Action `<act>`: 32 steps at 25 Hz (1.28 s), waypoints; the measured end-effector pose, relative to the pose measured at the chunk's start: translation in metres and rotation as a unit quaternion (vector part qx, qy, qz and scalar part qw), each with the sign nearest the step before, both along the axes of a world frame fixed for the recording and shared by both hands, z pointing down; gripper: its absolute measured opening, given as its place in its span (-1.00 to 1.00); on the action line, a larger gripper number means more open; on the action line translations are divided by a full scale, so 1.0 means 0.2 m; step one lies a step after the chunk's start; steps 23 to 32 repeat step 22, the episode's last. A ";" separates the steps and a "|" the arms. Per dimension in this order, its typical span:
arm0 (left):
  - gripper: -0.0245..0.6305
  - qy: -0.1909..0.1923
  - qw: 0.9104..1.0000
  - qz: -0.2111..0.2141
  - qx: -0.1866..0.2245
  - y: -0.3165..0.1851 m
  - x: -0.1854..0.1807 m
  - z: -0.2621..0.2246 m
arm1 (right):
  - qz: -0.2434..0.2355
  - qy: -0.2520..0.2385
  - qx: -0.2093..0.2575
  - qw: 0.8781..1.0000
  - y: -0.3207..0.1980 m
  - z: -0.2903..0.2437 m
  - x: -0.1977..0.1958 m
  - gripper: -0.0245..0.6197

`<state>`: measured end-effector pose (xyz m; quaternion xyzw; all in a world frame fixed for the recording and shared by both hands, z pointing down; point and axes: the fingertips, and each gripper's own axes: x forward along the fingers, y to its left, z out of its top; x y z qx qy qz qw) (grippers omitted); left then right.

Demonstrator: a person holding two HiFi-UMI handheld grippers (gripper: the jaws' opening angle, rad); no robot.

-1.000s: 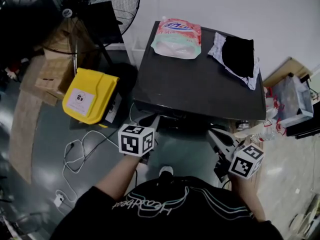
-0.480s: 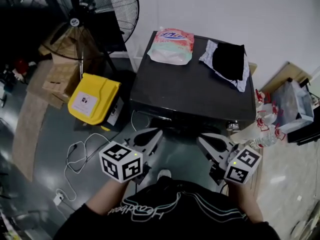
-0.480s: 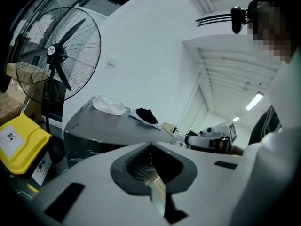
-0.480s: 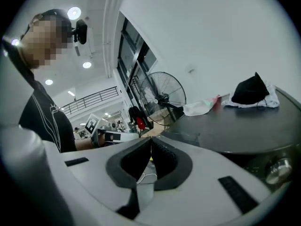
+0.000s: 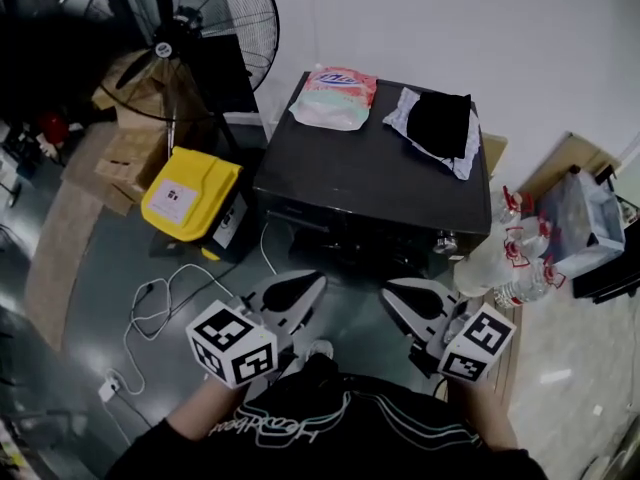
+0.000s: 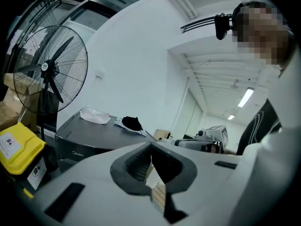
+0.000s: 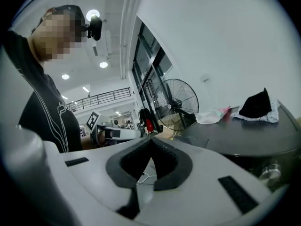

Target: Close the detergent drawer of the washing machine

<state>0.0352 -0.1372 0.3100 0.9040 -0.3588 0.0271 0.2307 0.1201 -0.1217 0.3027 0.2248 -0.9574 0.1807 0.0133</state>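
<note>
Both grippers hang pressed shut in front of the washing machine, touching nothing.

The left gripper [image 5: 316, 281] and the right gripper [image 5: 386, 292] sit side by side near the person's chest, short of the washing machine [image 5: 370, 173]. In each gripper view the jaws meet at their tips with nothing between them. The detergent drawer belongs to the machine's dark front panel [image 5: 330, 230], left of the silver knob [image 5: 445, 240], but its outline cannot be told apart from the panel. On the black lid lie a detergent refill pouch [image 5: 333, 98] and a black cloth [image 5: 438, 120] on a white one. A yellow case [image 5: 190, 193] and a pedestal fan [image 5: 190, 28] stand to the left, water bottles [image 5: 500, 258] to the right.
</note>
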 end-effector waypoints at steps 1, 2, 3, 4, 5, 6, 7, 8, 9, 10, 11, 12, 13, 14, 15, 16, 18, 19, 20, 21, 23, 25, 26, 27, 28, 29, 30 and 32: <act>-0.85 0.002 1.000 -0.002 0.004 0.03 0.02 -0.02 | -0.004 0.003 0.007 1.000 0.03 -0.01 0.01 -0.84; -0.85 0.003 1.000 -0.005 0.008 0.06 0.03 -0.03 | -0.007 0.002 0.011 1.000 0.07 -0.02 0.02 -0.84; -0.85 0.004 1.000 -0.007 0.012 0.09 0.04 -0.05 | -0.008 0.000 0.013 1.000 0.10 -0.03 0.03 -0.84; -0.85 0.003 1.000 -0.009 0.016 0.12 0.05 -0.06 | -0.007 -0.003 0.014 1.000 0.13 -0.04 0.04 -0.84; -0.85 0.002 1.000 -0.011 0.021 0.15 0.06 -0.08 | -0.006 -0.006 0.015 1.000 0.16 -0.05 0.06 -0.84; -0.85 0.000 1.000 -0.013 0.025 0.18 0.07 -0.10 | -0.004 -0.008 0.016 1.000 0.18 -0.06 0.07 -0.84; -0.85 -0.001 0.999 -0.013 0.030 0.20 0.08 -0.11 | -0.003 -0.010 0.018 1.000 0.20 -0.07 0.09 -0.84; -0.85 -0.001 0.999 -0.014 0.034 0.23 0.08 -0.13 | -0.002 -0.012 0.020 1.000 0.22 -0.08 0.10 -0.84; -0.85 -0.002 0.999 -0.015 0.037 0.25 0.09 -0.14 | -0.001 -0.014 0.022 1.000 0.24 -0.10 0.11 -0.84; -0.85 -0.003 0.999 -0.016 0.039 0.27 0.10 -0.15 | 0.001 -0.016 0.024 1.000 0.25 -0.11 0.12 -0.84; -0.85 -0.004 0.999 -0.017 0.041 0.28 0.10 -0.15 | 0.002 -0.018 0.026 0.999 0.26 -0.11 0.13 -0.84; -0.85 -0.006 0.999 -0.019 0.042 0.30 0.10 -0.16 | 0.002 -0.019 0.028 0.999 0.27 -0.12 0.13 -0.84; -0.85 -0.007 0.999 -0.020 0.044 0.31 0.09 -0.16 | 0.002 -0.021 0.029 0.999 0.29 -0.13 0.13 -0.84; -0.85 -0.008 0.999 -0.021 0.046 0.33 0.09 -0.17 | 0.003 -0.023 0.031 0.999 0.30 -0.14 0.13 -0.84; -0.85 -0.009 0.999 -0.022 0.049 0.34 0.09 -0.18 | 0.003 -0.025 0.032 0.999 0.31 -0.15 0.14 -0.84; -0.85 -0.011 0.998 -0.024 0.052 0.36 0.09 -0.19 | 0.005 -0.026 0.033 0.999 0.33 -0.16 0.14 -0.84; -0.85 -0.015 0.998 -0.029 0.059 0.39 0.08 -0.20 | 0.008 -0.027 0.034 0.999 0.35 -0.16 0.15 -0.84; -0.85 -0.018 0.997 -0.031 0.061 0.40 0.08 -0.20 | 0.009 -0.027 0.034 0.999 0.37 -0.17 0.15 -0.84; -0.85 -0.019 0.997 -0.033 0.063 0.42 0.08 -0.20 | 0.008 -0.027 0.034 0.999 0.38 -0.17 0.15 -0.84; -0.85 -0.020 0.997 -0.034 0.063 0.43 0.08 -0.20 | 0.008 -0.027 0.035 0.999 0.40 -0.17 0.15 -0.84; -0.85 -0.021 0.997 -0.036 0.063 0.45 0.09 -0.20 | 0.007 -0.027 0.035 0.999 0.42 -0.17 0.15 -0.84; -0.85 -0.021 0.997 -0.036 0.063 0.45 0.09 -0.20 | 0.007 -0.027 0.035 0.999 0.42 -0.17 0.15 -0.84; -0.85 -0.021 0.997 -0.036 0.063 0.45 0.09 -0.20 | 0.007 -0.027 0.035 0.999 0.42 -0.17 0.15 -0.84; -0.85 -0.021 0.997 -0.036 0.063 0.45 0.09 -0.20 | 0.007 -0.027 0.035 0.999 0.42 -0.17 0.15 -0.84; -0.85 -0.021 0.997 -0.036 0.063 0.45 0.09 -0.20 | 0.007 -0.027 0.035 0.999 0.42 -0.17 0.15 -0.84; -0.85 -0.021 0.997 -0.036 0.063 0.45 0.09 -0.20 | 0.007 -0.027 0.035 0.999 0.42 -0.17 0.15 -0.84; -0.85 -0.021 0.997 -0.036 0.063 0.45 0.09 -0.20 | 0.007 -0.027 0.035 0.999 0.42 -0.17 0.15 -0.84; -0.85 -0.021 0.997 -0.036 0.063 0.45 0.09 -0.20 | 0.007 -0.027 0.035 0.999 0.42 -0.17 0.15 -0.84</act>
